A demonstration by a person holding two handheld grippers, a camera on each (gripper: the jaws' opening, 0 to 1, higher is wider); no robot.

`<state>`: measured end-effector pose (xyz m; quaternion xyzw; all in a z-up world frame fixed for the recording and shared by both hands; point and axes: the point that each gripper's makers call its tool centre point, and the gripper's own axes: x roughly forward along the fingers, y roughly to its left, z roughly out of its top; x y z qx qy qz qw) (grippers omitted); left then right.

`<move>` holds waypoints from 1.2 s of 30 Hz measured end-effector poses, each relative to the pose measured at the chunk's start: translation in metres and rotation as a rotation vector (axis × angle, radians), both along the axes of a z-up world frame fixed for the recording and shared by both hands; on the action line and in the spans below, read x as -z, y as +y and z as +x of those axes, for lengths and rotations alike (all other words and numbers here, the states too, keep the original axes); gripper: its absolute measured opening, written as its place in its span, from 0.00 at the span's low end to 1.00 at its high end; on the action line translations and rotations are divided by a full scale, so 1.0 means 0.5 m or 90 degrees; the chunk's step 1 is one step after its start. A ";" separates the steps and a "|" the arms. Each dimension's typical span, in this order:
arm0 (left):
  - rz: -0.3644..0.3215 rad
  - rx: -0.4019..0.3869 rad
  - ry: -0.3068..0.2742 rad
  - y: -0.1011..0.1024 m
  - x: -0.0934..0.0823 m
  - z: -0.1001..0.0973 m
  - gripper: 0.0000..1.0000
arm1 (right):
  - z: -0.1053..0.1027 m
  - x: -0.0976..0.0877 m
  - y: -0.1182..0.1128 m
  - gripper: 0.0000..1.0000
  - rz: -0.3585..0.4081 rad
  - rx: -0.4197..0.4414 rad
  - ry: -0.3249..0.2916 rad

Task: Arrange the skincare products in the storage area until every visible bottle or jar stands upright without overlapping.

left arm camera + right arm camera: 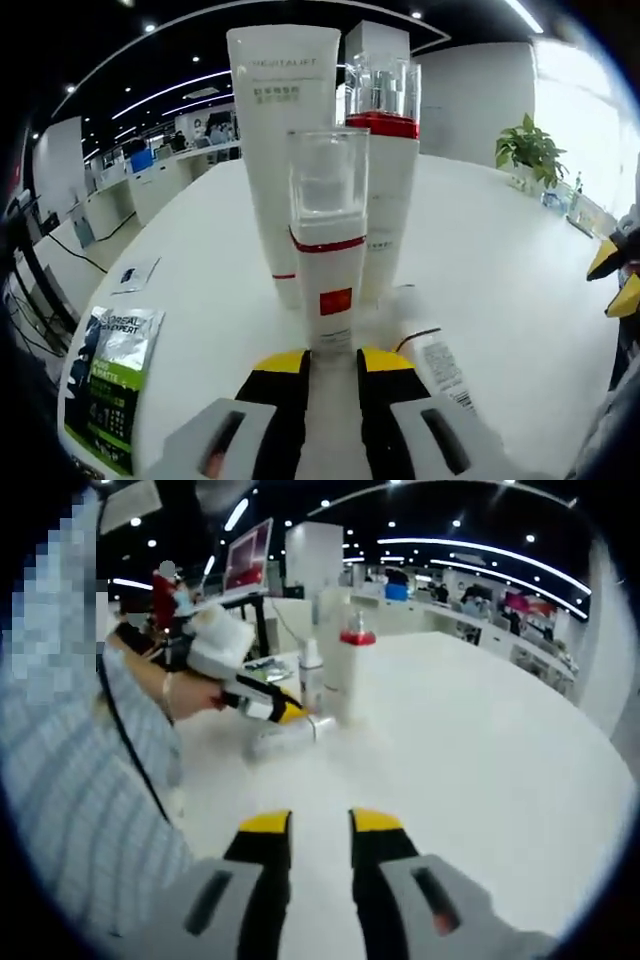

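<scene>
The left gripper (330, 362) clasps a small bottle (328, 250) upright on the table (500, 260), just before a tube (280, 140) and red-collared bottle (385, 170). A careless release could topple all three. The right gripper (320, 825) hangs released; its view shows a tube lying flat (280, 738).

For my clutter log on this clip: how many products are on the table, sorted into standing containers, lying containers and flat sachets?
Standing containers: 3 (white tube, red-collared bottle, clear-capped bottle)
Lying containers: 1 (barcoded tube)
Flat sachets: 2 (green sachet, small packet)
Total: 6
</scene>
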<state>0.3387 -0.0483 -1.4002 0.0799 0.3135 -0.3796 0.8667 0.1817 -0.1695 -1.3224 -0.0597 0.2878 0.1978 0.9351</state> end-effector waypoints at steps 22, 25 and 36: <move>-0.078 0.045 0.090 -0.031 -0.072 -0.113 0.60 | -0.036 0.024 -0.044 0.21 0.064 0.109 -0.010; -0.029 0.069 0.115 -0.035 -0.046 -0.131 0.62 | -0.044 0.028 -0.045 0.21 0.066 0.115 -0.011; 0.081 0.099 0.088 -0.023 -0.001 -0.134 0.33 | -0.080 0.032 -0.071 0.21 0.067 0.156 -0.011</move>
